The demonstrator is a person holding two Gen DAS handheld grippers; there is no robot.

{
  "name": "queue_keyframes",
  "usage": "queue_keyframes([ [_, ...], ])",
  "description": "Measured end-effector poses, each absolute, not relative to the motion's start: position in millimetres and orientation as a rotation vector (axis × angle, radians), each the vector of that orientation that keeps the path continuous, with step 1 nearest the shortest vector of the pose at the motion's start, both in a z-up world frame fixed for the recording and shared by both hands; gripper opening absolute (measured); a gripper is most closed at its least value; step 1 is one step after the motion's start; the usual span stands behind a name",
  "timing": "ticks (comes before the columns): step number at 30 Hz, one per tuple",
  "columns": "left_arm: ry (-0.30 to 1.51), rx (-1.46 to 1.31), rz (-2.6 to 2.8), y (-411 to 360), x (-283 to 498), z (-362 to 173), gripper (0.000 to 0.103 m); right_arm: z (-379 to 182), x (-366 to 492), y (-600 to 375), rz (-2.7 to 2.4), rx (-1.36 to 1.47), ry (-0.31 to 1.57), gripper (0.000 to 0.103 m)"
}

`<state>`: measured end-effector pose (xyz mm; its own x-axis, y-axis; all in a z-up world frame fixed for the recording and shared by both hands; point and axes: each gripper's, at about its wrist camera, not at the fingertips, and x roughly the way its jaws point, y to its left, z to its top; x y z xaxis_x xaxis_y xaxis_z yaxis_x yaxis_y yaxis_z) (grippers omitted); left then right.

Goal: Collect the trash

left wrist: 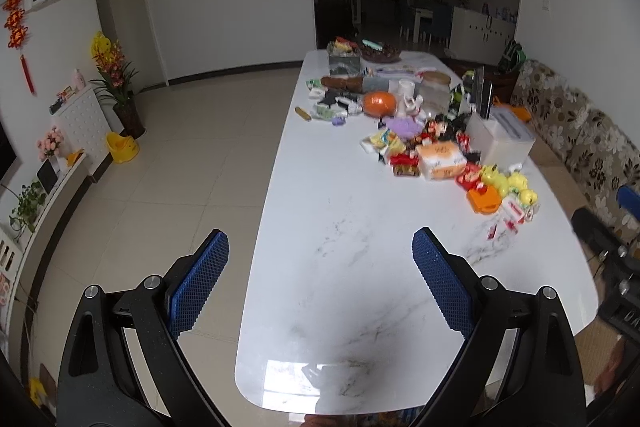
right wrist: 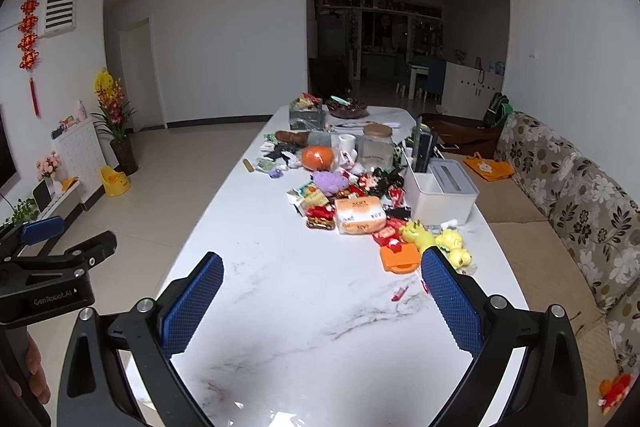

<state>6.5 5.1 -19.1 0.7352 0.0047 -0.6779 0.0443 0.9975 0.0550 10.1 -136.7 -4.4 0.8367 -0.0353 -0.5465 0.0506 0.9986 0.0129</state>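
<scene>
A long white marble table (left wrist: 340,267) (right wrist: 312,327) carries a heap of wrappers and small packets (left wrist: 404,147) (right wrist: 340,199) along its middle and far half. A small red wrapper (right wrist: 400,293) lies alone nearer me. My left gripper (left wrist: 320,247) hangs open over the table's near left edge, nothing between its blue pads. My right gripper (right wrist: 322,269) is open too, above the near table, empty. Each gripper shows at the other view's edge: the right one (left wrist: 612,267), the left one (right wrist: 52,267).
A white organiser box (right wrist: 440,195), a glass jar (right wrist: 377,147), an orange ball-like object (right wrist: 318,158), an orange tissue pack (right wrist: 360,215) and yellow toys (right wrist: 448,243) stand among the clutter. A floral sofa (right wrist: 580,195) runs along the right. Tiled floor (left wrist: 160,187) lies left.
</scene>
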Motion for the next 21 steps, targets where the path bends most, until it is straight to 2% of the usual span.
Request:
queue_keyframes([
  [5, 0.859, 0.119, -0.021, 12.3, 14.6, -79.7, 0.091, -57.0, 21.7, -169.0, -0.108, 0.112, 0.674, 0.098],
  [9, 1.019, 0.105, -0.050, 31.7, 18.0, -146.0, 0.091, -137.4, 53.9, -209.9, -0.124, 0.261, 0.879, 0.097],
  [12, 1.107, 0.077, -0.044, 52.7, 19.6, -182.3, 0.091, -176.1, 84.4, -237.0, -0.152, 0.359, 0.922, 0.097],
  [16, 1.209, 0.050, -0.048, 86.7, 27.0, -221.4, 0.091, -207.2, 159.6, -261.6, -0.221, 0.304, 0.952, 0.097],
  [21, 1.267, 0.053, -0.033, 114.8, 46.7, -243.5, 0.091, -229.7, 256.7, -285.6, -0.252, 0.187, 0.993, 0.096],
])
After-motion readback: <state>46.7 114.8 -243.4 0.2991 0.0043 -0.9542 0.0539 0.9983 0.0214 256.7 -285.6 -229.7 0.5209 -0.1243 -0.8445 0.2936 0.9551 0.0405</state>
